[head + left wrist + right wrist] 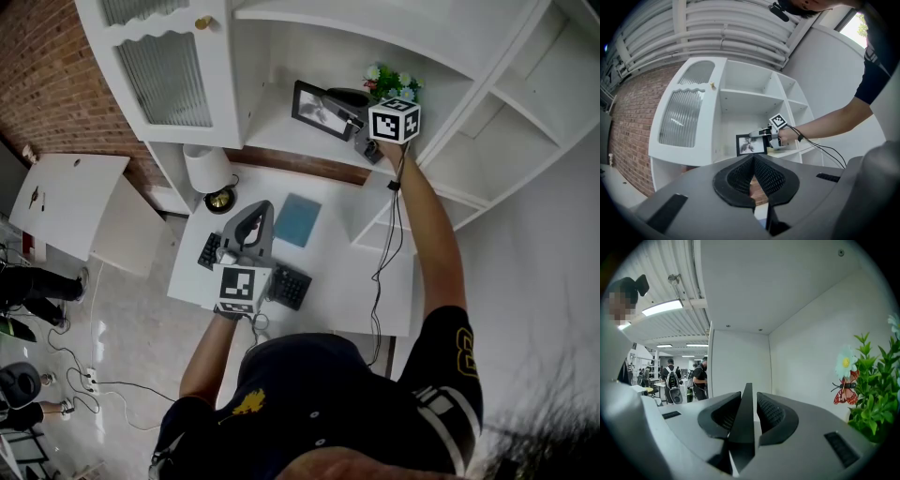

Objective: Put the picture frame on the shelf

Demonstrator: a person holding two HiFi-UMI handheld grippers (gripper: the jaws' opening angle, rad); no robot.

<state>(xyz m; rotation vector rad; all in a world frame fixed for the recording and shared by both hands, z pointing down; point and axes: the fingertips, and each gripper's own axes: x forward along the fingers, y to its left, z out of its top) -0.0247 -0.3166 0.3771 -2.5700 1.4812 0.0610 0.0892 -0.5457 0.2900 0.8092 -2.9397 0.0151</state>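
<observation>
the right gripper, held by a person in a dark t-shirt, reaches into a white wall shelf with its jaws parted around the top edge of a black rectangular picture frame. the right gripper view shows the frame's thin dark edge running between the two pads, with a sliver of white wall visible between it and the right-hand pad, so the grip looks loosened rather than clamped. the frame stands on the shelf's lower open compartment, its picture facing out into the room, just beside a green artificial plant with white flowers that carries a small orange butterfly. the left gripper hangs low over the white tabletop below, its jaws closed together with nothing between them. on the tabletop sit a black keyboard, a blue notebook and a white-shaded lamp with a brass base. a white cabinet door with ribbed glass stands to the left of the open compartment.
</observation>
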